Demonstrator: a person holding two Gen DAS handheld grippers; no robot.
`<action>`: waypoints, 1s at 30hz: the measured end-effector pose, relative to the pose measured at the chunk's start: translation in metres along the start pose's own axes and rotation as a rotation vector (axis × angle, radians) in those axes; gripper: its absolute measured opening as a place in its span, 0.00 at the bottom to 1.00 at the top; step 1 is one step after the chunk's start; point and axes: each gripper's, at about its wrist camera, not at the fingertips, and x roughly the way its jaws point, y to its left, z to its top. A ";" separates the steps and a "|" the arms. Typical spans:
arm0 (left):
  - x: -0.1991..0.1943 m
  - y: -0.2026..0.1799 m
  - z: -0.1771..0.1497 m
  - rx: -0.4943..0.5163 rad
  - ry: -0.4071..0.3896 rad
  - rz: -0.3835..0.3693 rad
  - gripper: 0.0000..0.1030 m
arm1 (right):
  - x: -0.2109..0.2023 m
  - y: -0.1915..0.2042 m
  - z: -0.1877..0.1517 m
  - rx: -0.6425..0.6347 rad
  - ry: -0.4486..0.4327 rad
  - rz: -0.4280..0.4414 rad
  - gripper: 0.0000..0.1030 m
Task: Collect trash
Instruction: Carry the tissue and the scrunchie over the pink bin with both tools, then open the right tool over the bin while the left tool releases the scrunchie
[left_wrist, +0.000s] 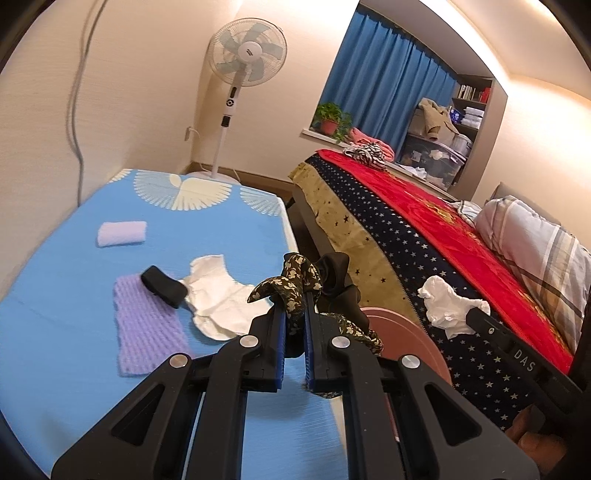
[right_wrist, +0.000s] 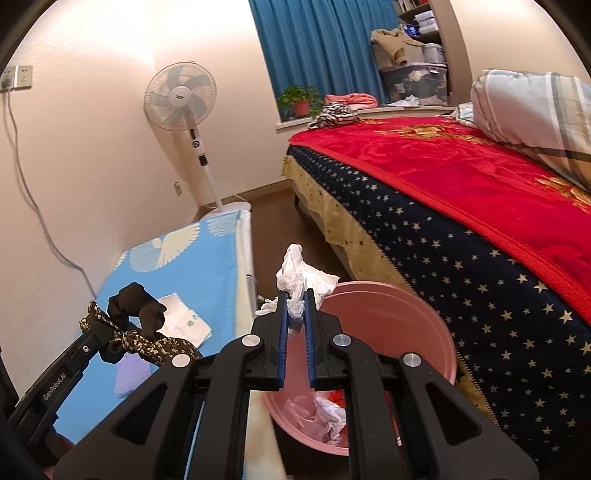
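Note:
My left gripper (left_wrist: 293, 299) is shut on a dark floral fabric strip (left_wrist: 295, 273) tangled with black fabric (left_wrist: 334, 273), held over the right edge of the blue table. To its right, my right gripper (right_wrist: 295, 297) is shut on a crumpled white tissue (right_wrist: 299, 269), held just above the near rim of a pink bin (right_wrist: 424, 317). The bin stands on the floor between table and bed and holds white and red scraps (right_wrist: 327, 413). The left gripper (right_wrist: 107, 328) with the floral strip (right_wrist: 147, 343) also shows in the right wrist view.
On the blue table mat (left_wrist: 74, 314) lie a purple knitted cloth (left_wrist: 147, 328), a black item (left_wrist: 164, 286), a white cloth (left_wrist: 218, 299) and a pale purple pad (left_wrist: 122, 232). A bed with a red blanket (left_wrist: 461, 240) is on the right, a standing fan (left_wrist: 243, 55) behind.

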 end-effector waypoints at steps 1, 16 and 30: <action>0.002 -0.002 0.000 0.002 0.002 -0.003 0.08 | 0.001 -0.002 0.000 0.002 0.001 -0.006 0.08; 0.037 -0.048 -0.008 0.054 0.031 -0.072 0.08 | 0.006 -0.040 0.005 0.047 -0.007 -0.132 0.08; 0.065 -0.063 -0.026 0.062 0.147 -0.124 0.40 | 0.016 -0.050 0.001 0.073 0.031 -0.176 0.35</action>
